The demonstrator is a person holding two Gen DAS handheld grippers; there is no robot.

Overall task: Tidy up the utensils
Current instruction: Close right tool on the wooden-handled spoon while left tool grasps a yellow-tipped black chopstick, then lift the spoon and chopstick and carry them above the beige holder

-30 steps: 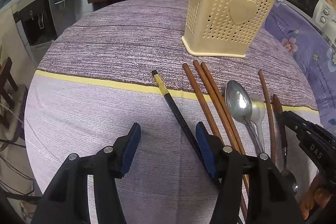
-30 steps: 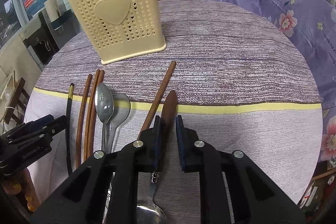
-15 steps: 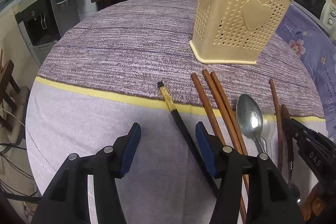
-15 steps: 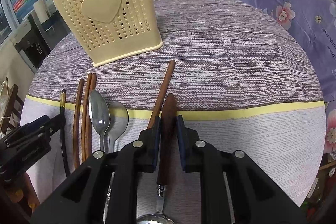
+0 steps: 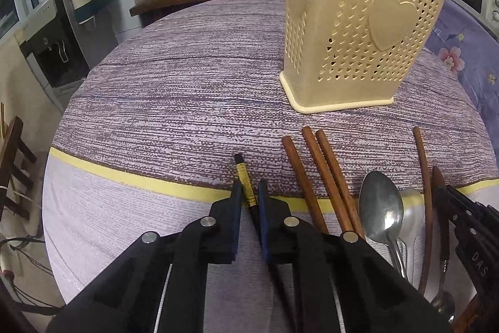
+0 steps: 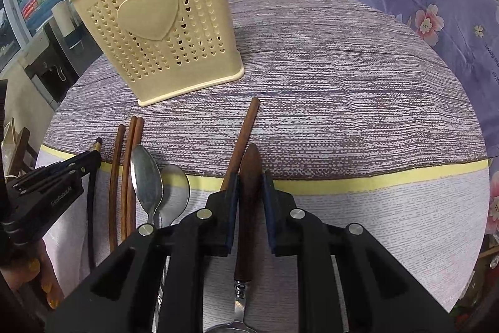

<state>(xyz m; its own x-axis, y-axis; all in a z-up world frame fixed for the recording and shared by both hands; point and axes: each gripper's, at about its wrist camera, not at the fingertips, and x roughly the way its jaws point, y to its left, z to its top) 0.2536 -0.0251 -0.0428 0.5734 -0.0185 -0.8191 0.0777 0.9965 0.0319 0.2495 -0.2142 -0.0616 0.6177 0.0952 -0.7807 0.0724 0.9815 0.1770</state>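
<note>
I'm looking along my left gripper (image 5: 249, 192), a matte black plastic frame with two angular arms, each carrying round silver screw heads and ending in a flat dark-blue rubber pad (image 5: 262, 208). My right gripper (image 6: 250, 186) is showing the same black build, silver screws and blue pads (image 6: 231, 195); from the left camera its side is reading "DAS" in white letters.
</note>
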